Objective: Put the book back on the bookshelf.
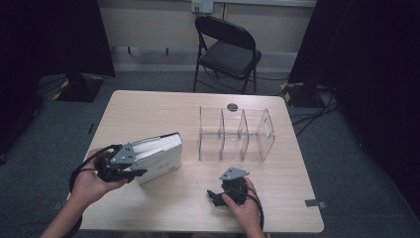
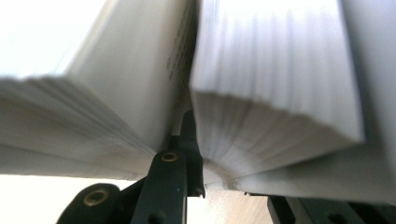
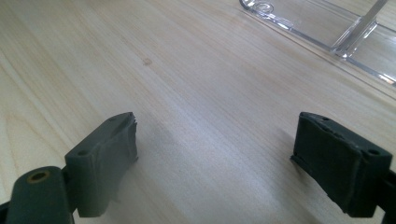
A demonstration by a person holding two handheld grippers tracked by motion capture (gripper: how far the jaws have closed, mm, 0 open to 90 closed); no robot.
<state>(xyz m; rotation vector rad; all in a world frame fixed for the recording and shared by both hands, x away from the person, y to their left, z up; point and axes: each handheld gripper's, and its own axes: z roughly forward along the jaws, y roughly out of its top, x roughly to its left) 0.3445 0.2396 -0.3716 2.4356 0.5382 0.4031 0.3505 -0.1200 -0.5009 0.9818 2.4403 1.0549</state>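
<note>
Left of the clear rack (image 1: 236, 135), near the table's (image 1: 163, 111) front-left part, a thick white book (image 1: 157, 154) lies with its page block facing up and back. Left tongs (image 1: 130, 166) are clamped on the book's near end; the left gripper view shows one black jaw pushed in between two bundles of pages (image 2: 275, 88), with the other jaw under the cover. In front of the rack, nearer the person, the right tongs (image 1: 214, 196) sit low over bare wood, well apart from the book. Their jaws stand wide apart with nothing between them, and the rack's base (image 3: 327, 32) lies just beyond.
</note>
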